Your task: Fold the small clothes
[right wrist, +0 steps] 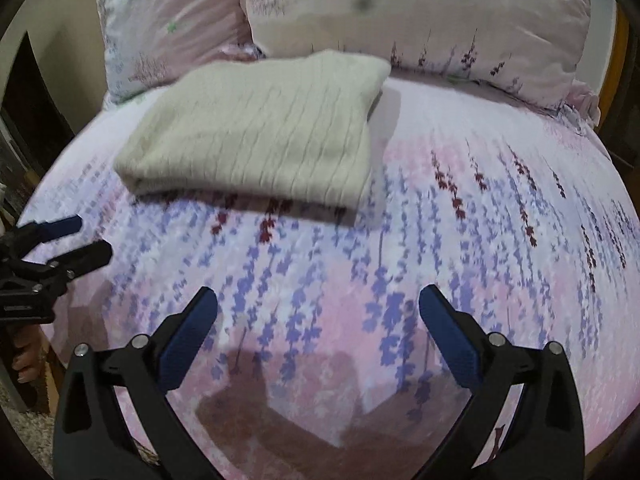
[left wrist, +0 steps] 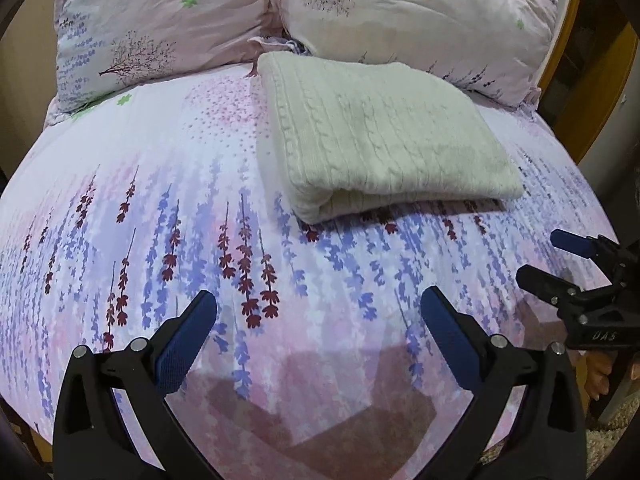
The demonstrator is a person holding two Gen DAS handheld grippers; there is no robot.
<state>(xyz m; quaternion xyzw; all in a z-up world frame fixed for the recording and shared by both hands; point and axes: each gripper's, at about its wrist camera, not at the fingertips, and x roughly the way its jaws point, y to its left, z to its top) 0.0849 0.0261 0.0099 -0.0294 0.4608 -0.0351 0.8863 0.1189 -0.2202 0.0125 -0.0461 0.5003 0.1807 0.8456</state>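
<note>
- The bed [left wrist: 160, 184], under a lavender-print sheet, spreads beneath both pairs of jaws.
- Two matching pillows [left wrist: 160, 20] lie at its far end, beyond the jaws.
- A folded cream cable-knit sweater [left wrist: 380, 132] lies flat on the sheet, ahead of both pairs of jaws, its far edge touching the pillows.
- The left gripper [left wrist: 318, 312] hangs over bare sheet, jaws wide apart, holding nothing.
- The right gripper [right wrist: 318, 308] likewise, jaws wide apart, well short of the sweater.

Black plastic tongs [left wrist: 318, 312] (silver screws throughout) carry textured blue pads [left wrist: 448, 336].
</note>
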